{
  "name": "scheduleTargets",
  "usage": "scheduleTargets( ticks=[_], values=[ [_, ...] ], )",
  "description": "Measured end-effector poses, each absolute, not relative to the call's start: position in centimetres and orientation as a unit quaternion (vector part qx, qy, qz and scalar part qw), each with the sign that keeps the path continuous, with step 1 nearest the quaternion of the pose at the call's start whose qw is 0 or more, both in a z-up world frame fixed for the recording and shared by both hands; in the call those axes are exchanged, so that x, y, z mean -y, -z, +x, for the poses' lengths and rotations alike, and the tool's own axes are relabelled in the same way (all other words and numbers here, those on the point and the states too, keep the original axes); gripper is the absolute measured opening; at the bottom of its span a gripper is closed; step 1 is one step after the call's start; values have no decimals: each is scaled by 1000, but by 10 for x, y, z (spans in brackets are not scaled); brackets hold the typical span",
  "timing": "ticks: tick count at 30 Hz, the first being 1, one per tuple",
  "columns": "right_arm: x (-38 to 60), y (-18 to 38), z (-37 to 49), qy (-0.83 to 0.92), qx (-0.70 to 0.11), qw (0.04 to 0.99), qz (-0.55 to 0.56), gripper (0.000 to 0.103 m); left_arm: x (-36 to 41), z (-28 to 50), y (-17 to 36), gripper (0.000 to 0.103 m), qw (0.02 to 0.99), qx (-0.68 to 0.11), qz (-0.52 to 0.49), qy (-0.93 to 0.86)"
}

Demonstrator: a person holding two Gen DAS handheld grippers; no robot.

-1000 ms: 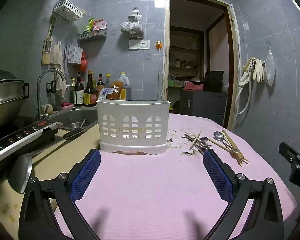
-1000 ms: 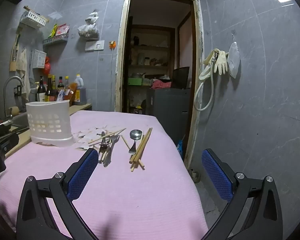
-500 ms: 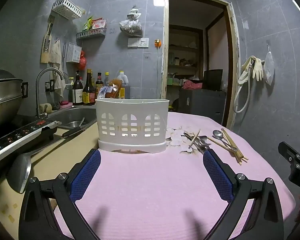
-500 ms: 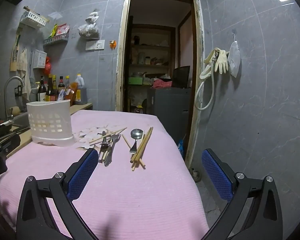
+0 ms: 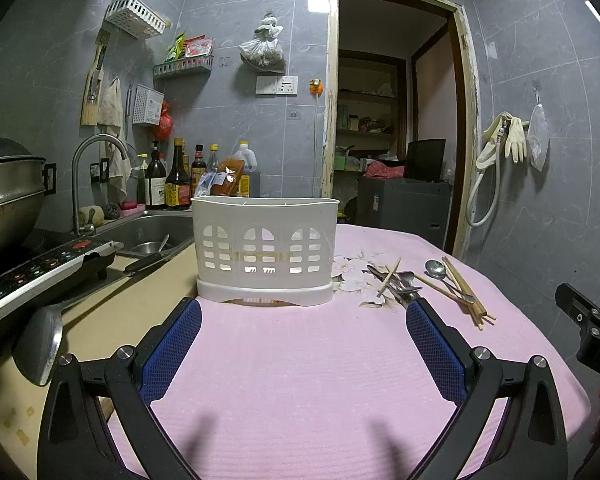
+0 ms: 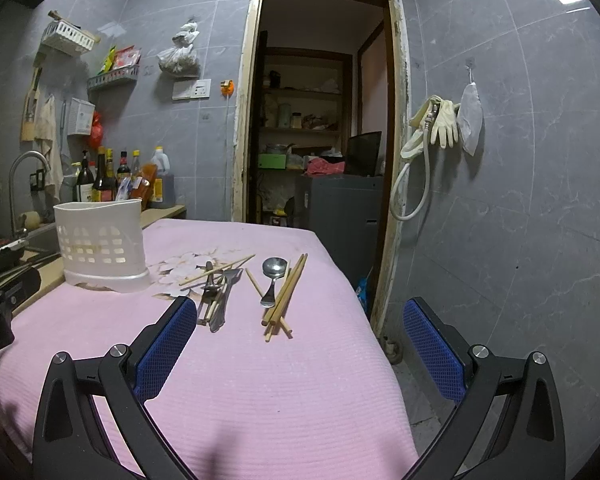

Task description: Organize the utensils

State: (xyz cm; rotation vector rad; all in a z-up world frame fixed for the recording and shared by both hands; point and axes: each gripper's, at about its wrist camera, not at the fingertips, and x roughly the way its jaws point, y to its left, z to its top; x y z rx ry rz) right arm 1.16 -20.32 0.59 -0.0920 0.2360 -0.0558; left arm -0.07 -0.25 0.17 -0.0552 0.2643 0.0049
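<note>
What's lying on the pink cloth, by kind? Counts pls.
White utensil holder: 1
Lone metal spoon: 1
Metal cutlery heap: 1 (pieces can't be counted)
Chopstick bundle by the spoon: 1
Single chopstick across the heap: 1
Total: 5

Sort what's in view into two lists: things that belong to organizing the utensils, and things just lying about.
Part of the job:
white utensil caddy
spoon
chopsticks
fork-and-knife pile
left gripper and right gripper, jaws open

Just lying about:
sauce bottles
steel pot
ladle
rubber gloves
</note>
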Motion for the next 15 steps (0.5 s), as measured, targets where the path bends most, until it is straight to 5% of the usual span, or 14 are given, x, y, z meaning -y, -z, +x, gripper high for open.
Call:
scheduleTargets(
  ticks=[15],
  values=[
    [199, -3, 13, 27, -123, 991, -45, 103, 3, -2, -3, 100, 991, -131, -28, -2]
  ],
)
